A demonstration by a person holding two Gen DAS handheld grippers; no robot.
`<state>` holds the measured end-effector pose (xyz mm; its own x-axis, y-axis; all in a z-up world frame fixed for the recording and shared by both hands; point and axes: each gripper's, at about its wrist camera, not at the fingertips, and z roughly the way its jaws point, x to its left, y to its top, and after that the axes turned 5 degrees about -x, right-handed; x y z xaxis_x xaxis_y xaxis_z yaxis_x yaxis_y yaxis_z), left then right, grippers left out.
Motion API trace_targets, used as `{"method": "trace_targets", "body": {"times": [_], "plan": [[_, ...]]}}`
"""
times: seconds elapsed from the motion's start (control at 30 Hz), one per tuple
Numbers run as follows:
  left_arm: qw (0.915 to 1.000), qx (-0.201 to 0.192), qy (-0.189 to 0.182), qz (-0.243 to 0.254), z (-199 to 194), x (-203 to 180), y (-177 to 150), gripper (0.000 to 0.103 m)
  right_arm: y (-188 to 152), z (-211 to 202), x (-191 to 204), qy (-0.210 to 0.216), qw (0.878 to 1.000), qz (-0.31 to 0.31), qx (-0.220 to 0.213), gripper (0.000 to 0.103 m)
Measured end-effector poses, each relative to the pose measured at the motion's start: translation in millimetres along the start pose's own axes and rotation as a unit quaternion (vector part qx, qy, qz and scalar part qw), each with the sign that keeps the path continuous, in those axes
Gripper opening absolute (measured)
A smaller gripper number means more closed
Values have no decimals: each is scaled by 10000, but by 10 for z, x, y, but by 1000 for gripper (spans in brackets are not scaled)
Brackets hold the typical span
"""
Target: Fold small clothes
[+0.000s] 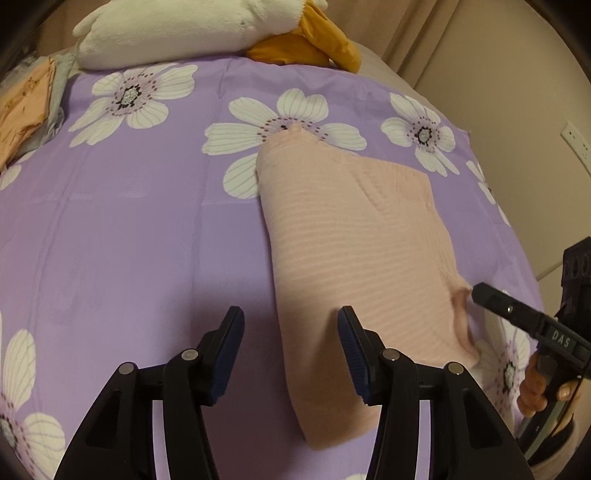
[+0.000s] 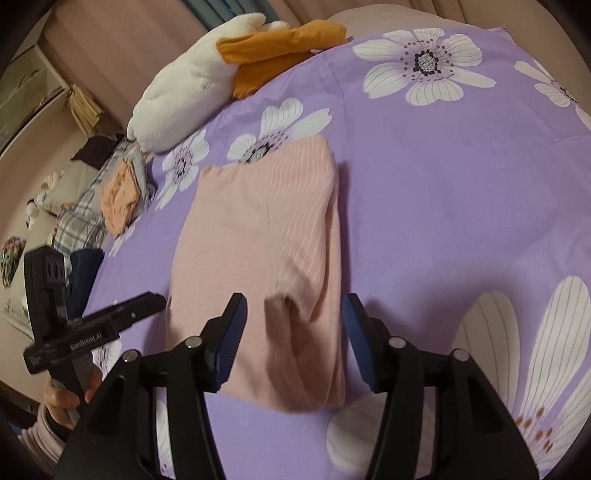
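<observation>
A pink ribbed garment [image 1: 351,236], folded into a long strip, lies flat on the purple flowered sheet [image 1: 129,229]. My left gripper [image 1: 291,323] hovers open over the strip's near left edge, and its pads touch nothing. The right gripper's finger [image 1: 485,293] reaches in from the right beside a small turned-up corner of the cloth. In the right wrist view the same pink garment [image 2: 258,229] runs away from me. My right gripper [image 2: 295,308] stands open above its near end, where a small fold sticks up between the fingers. The left gripper [image 2: 153,301] shows at the left edge of the cloth.
A white and orange plush toy [image 1: 177,33] lies at the far end of the bed. A stack of folded clothes with an orange piece on top [image 1: 26,103] sits far left, seen also as the folded stack [image 2: 120,192]. The sheet's edge [image 1: 517,229] drops off at the right by the wall.
</observation>
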<state>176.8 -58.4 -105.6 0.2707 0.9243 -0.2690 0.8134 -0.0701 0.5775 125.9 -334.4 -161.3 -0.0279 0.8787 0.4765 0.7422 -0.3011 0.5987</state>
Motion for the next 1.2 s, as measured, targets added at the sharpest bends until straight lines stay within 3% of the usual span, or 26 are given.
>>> {"method": "trace_targets", "body": {"times": [0.4,0.93,1.2], "plan": [[9999,117,-120,-33,238,-23,157,52,196,333,-118,-51,9997,140,179,61],[9974,283,-481,-456,366,143,212,56,313,596,-115,168,9992,139,333,62],[9973,338,-524,-395,426,91,230,56,346,701,-91,336,9986,145,392,62]]}}
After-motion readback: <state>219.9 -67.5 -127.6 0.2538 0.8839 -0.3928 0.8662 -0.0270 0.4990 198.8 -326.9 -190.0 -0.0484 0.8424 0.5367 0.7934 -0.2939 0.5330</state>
